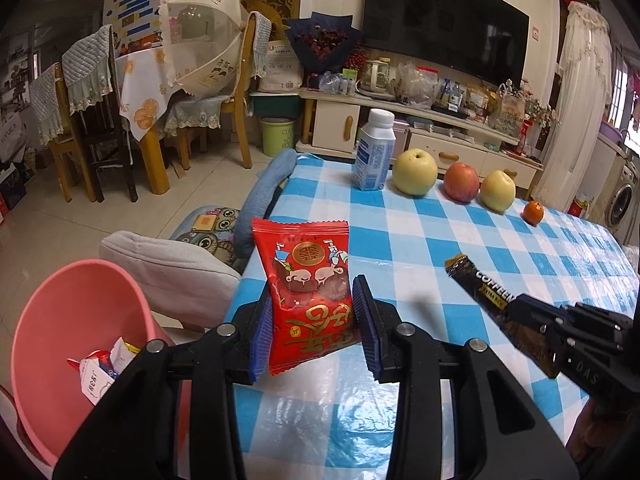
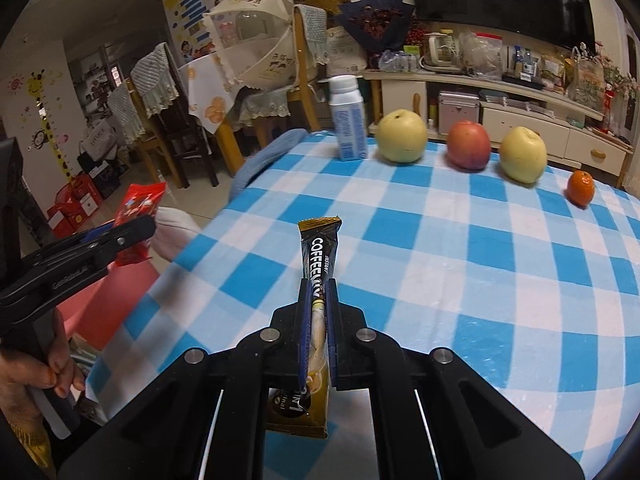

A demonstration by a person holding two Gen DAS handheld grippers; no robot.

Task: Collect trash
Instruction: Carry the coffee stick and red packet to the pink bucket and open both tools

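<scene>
Above the checked surface (image 2: 460, 240), L gripper (image 1: 312, 316) is clamped on red snack pack (image 1: 308, 280); R gripper (image 2: 319, 300) is clamped on coffee sachet (image 2: 318, 248), w/ pink bin (image 1: 80, 320) at left.

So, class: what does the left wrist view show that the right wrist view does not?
Only the left wrist view: inside the pink bin, discarded wrappers.

Only the right wrist view: a hand holding the left gripper, and a giraffe wall sticker.

Both: the red snack packet, the coffee sachet, the bottle, four fruits on the checked tablecloth.
</scene>
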